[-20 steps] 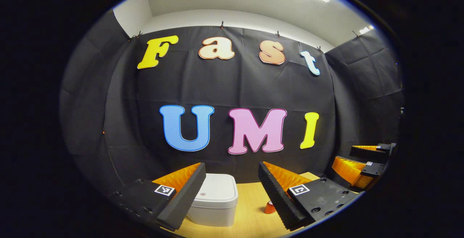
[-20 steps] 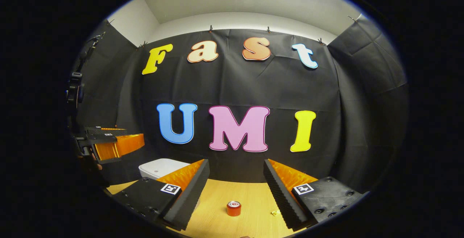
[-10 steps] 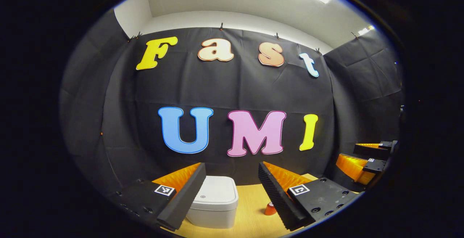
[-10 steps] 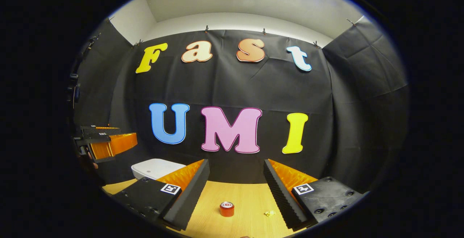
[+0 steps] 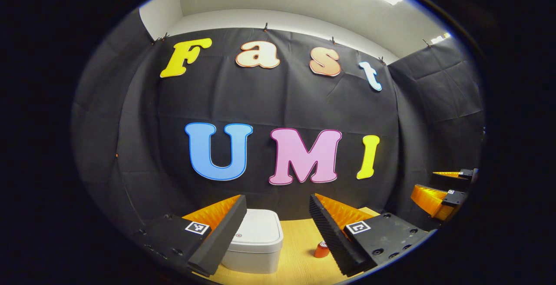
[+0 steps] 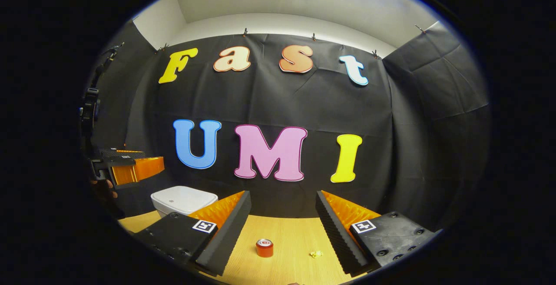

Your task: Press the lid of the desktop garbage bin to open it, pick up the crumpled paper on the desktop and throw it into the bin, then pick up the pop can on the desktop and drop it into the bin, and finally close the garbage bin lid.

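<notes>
Both claws (image 5: 276, 228) (image 6: 282, 228) level, agape

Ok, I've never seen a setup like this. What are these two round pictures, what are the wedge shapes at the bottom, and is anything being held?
There is no robot here: a person carries a hand-held gripper in each hand, and a camera rides on each one, looking forward along its two fingers. The wedges at the bottom are those fingers. The left gripper view shows the left hand-held gripper; the right gripper view shows the right hand-held gripper. Both are open and hold nothing. On the wooden table stand a white bin with its lid down, a red can standing upright, and a small crumpled paper just beside the can. In the left gripper view the bin sits right ahead of the left one's fingers, so pressing the lid probably comes next.
</notes>
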`<act>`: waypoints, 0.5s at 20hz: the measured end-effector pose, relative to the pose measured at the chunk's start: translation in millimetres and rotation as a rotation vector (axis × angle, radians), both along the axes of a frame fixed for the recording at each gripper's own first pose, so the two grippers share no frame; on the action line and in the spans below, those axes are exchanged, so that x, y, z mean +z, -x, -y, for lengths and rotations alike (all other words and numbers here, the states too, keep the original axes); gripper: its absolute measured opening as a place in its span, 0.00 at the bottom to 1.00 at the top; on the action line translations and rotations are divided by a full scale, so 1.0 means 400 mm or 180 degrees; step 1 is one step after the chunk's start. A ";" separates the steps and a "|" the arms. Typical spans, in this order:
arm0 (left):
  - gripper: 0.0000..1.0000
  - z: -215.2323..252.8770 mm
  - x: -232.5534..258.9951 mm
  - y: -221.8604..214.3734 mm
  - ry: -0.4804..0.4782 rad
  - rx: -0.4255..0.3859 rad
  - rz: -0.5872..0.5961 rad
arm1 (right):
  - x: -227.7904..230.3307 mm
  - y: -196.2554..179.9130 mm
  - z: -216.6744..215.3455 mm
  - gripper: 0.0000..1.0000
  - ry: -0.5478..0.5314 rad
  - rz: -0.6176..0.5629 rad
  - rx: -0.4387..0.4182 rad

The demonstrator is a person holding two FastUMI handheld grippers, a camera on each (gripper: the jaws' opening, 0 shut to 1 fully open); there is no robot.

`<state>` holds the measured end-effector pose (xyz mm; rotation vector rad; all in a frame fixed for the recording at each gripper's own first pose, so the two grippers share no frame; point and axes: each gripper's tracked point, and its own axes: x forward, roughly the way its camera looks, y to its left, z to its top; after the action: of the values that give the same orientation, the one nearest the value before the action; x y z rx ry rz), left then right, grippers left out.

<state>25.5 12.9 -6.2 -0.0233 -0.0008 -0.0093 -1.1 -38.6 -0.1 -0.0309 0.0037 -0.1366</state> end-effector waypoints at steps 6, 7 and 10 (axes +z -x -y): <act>0.82 -0.059 -0.042 -0.062 0.0011 0.0088 -0.0151 | -0.016 -0.003 0.018 0.96 0.0028 -0.0068 -0.0068; 0.73 -0.070 -0.056 -0.075 0.0025 0.0097 -0.0174 | -0.020 -0.004 0.020 0.96 0.0032 -0.0082 -0.0076; 0.54 -0.103 -0.101 -0.110 0.0032 0.0146 -0.0321 | -0.035 -0.008 0.025 0.96 0.0049 -0.0148 -0.0098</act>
<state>69.6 54.2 -46.6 -0.0338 0.0996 0.0379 2.0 -48.8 -14.2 -0.0492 0.0494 -0.1667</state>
